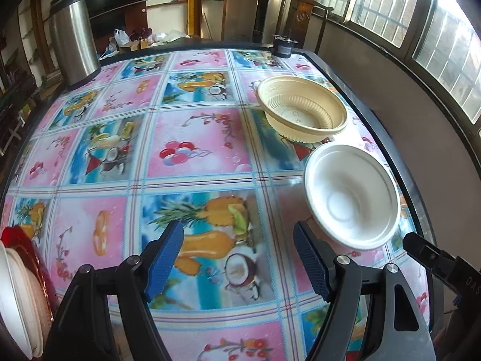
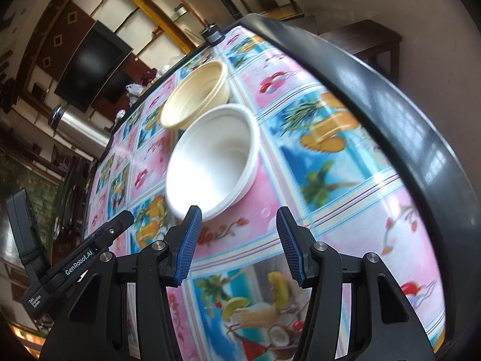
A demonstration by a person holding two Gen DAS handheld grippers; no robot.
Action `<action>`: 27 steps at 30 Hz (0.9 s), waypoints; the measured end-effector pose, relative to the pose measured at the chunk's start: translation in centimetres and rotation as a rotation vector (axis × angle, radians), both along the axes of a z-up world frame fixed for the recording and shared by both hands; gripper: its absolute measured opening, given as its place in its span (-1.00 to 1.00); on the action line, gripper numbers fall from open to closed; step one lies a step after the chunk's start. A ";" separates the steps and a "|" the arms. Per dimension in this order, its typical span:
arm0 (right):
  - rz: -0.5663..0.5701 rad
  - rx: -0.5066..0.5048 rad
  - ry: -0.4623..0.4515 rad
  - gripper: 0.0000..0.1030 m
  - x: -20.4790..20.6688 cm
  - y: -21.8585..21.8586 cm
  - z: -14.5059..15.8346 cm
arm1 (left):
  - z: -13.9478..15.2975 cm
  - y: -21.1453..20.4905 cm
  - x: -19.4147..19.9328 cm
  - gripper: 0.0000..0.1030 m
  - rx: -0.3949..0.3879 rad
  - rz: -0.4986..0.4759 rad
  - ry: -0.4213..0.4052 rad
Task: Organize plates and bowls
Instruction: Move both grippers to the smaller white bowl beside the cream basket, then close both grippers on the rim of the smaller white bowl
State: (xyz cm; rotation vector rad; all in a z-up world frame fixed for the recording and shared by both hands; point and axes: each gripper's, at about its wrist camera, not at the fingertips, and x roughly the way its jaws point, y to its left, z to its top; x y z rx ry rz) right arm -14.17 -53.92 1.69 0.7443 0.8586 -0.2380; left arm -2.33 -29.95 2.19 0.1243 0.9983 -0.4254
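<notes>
White bowl [image 1: 351, 195] and cream bowl [image 1: 302, 108] sit empty; both claws [image 1: 237, 258] [image 2: 237, 243] gape wide.

A steel thermos [image 1: 73, 37] stood upright at the upper left of the left wrist view, on the far corner of the counter [image 1: 195, 156], which wore a glossy cloth of pink and blue fruit squares. A small dark round object [image 1: 284, 46] sat at the far edge, upper centre. A dark television [image 2: 90, 72] hung upper left in the right wrist view.
</notes>
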 end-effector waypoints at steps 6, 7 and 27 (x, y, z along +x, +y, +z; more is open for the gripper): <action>-0.011 0.010 0.000 0.00 1.2 -1.8 -0.3 | -0.9 -2.3 1.0 0.47 0.019 -0.013 0.028; -0.007 0.011 0.000 0.00 1.6 -2.0 -0.3 | -1.0 -2.8 1.1 0.47 0.022 -0.018 0.031; 0.048 -0.013 0.003 -0.15 5.1 -2.3 -1.7 | -3.3 -7.5 1.4 0.47 0.061 -0.070 0.089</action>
